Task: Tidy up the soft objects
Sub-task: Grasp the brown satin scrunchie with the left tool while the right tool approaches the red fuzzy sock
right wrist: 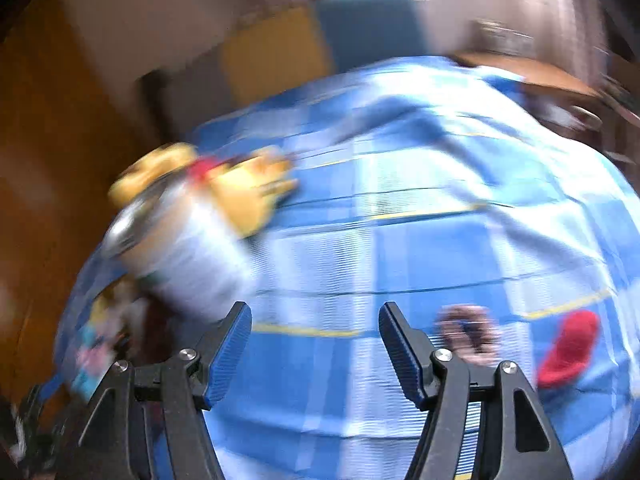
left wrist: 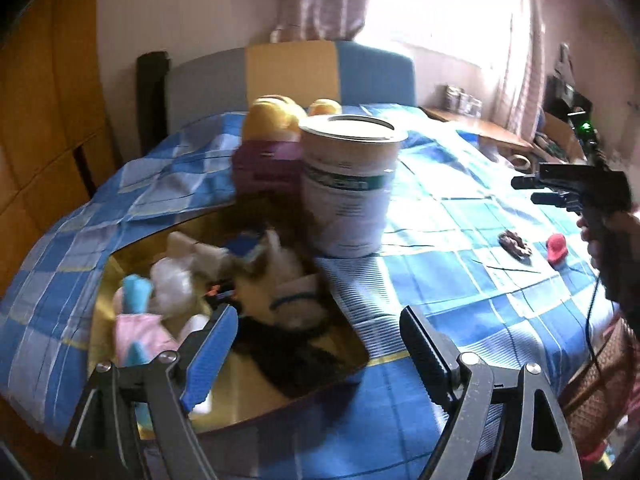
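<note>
A gold box [left wrist: 224, 408] lies on the blue checked bedspread [left wrist: 440, 208] and holds several soft toys: a pink and turquoise one [left wrist: 138, 320], a white one [left wrist: 174, 280] and a brown and white plush [left wrist: 280, 280]. A yellow-haired doll in purple [left wrist: 268, 148] stands behind the box. My left gripper [left wrist: 320, 324] is open and empty above the box's right edge. My right gripper [right wrist: 316, 320] is open and empty above the bedspread; it also shows in the left wrist view [left wrist: 532, 190]. A brown scrunchie [right wrist: 468, 332] and a red soft item [right wrist: 568, 350] lie right of it.
A tall white can [left wrist: 348, 184] stands upright beside the box; it also shows blurred in the right wrist view [right wrist: 188, 256]. A grey, yellow and blue headboard [left wrist: 288, 72] stands behind. A wooden wardrobe [left wrist: 48, 120] is on the left, a cluttered desk [left wrist: 492, 132] at the right.
</note>
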`<state>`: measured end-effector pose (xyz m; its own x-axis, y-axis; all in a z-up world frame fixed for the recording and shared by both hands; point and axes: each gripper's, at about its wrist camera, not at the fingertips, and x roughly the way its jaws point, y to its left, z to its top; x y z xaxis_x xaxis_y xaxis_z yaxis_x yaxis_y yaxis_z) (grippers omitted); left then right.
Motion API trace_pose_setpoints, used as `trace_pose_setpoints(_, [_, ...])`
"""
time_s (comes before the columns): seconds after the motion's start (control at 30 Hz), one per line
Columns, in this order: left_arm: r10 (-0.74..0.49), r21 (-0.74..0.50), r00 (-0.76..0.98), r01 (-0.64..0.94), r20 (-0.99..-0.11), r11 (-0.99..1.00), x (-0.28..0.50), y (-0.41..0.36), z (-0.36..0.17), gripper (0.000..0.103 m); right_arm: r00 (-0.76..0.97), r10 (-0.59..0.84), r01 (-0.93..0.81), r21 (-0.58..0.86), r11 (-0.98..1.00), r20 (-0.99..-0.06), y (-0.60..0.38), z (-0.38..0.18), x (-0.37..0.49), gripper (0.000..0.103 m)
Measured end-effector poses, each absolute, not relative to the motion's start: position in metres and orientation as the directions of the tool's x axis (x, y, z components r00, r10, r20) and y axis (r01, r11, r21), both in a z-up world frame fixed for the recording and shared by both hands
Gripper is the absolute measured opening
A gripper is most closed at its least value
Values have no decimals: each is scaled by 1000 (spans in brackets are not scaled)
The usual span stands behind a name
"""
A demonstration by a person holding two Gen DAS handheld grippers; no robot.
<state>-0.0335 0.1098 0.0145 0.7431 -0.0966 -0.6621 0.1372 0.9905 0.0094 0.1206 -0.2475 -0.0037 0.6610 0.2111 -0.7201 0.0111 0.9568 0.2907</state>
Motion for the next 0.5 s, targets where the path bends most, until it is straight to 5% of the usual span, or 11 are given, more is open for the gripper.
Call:
trace_pose_setpoints(0.2, [-151,30,718,233,-680,972,-14,65,12,84,687,-17,358,318,878,-727,-342,-34,117,67])
trace_pose_setpoints(0.5, [-244,11,635,370,-733,929,22,-8,-5,84,658,25,582,530,617,-752,-412,-63,91,67])
